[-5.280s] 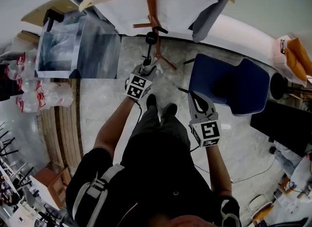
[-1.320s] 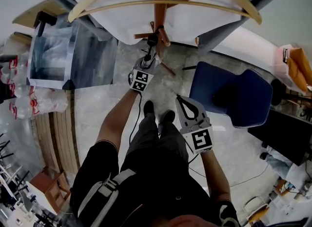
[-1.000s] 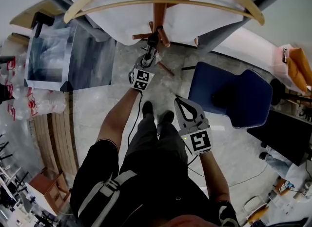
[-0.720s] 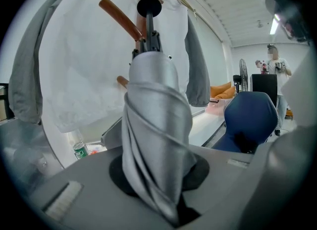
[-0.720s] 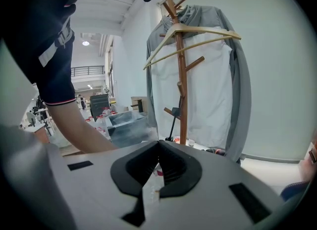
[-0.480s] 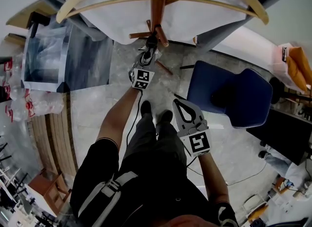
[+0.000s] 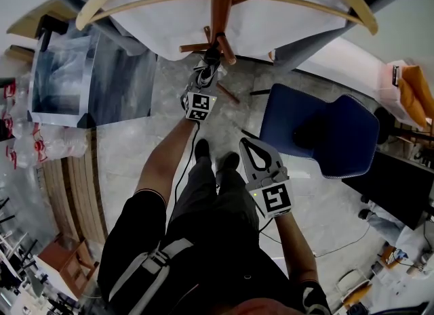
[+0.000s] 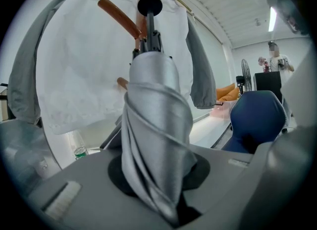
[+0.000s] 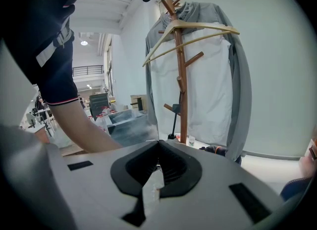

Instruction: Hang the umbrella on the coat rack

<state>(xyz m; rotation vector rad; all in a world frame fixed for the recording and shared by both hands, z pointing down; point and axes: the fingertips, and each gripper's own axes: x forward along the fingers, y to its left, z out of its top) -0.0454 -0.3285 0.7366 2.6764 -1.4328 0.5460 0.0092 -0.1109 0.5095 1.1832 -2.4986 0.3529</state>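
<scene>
Umbrella [image 8: 153, 125] clamped in left tongs [image 7: 205, 76]: hook its black end over a rack peg [image 8: 119, 19] before loosening; right tongs [image 9: 157, 167] closed, empty.

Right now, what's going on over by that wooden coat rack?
A person is working with a gripper in each hand. The left gripper is clamped on a folded silver umbrella and holds it up to the coat rack, with its black top end right by a peg. Whether it has caught on the peg cannot be told. The right gripper is shut and empty, held lower beside a blue chair.
</scene>
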